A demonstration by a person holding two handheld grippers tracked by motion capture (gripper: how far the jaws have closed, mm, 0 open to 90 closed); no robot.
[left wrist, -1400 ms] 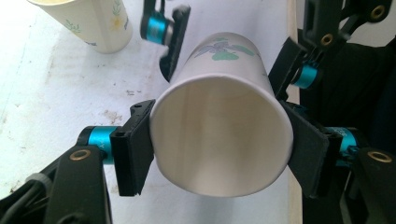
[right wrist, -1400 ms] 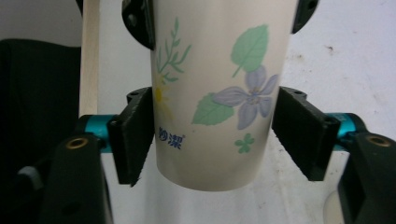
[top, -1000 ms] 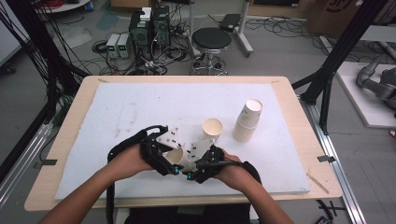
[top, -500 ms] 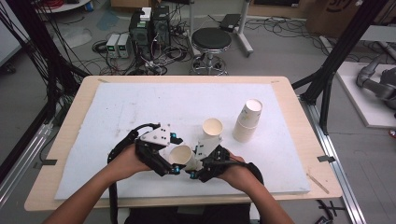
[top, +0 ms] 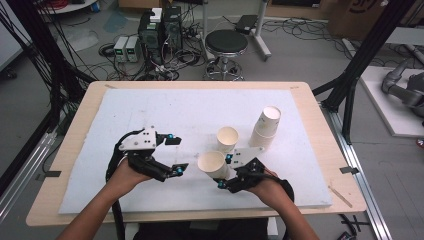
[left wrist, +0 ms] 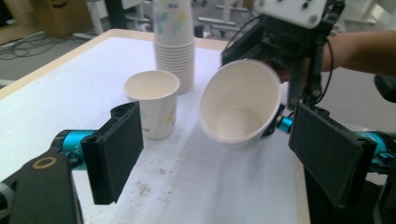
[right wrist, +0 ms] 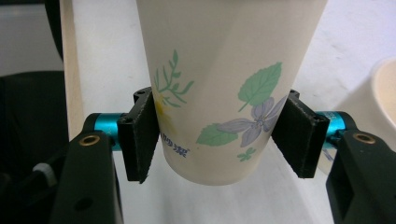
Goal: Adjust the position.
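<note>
Left tongs (top: 172, 155) parted from tilted, flower-printed paper cup (top: 212, 164)

In the right gripper view, the floral paper cup (right wrist: 224, 88) clamped in the right gripper (right wrist: 219, 135) runs off the top edge, its rim unseen; small print near its base is unreadable. Beyond the left gripper (left wrist: 219, 154), the cup stack (left wrist: 173, 42) is cropped at the top of the left gripper view.
</note>
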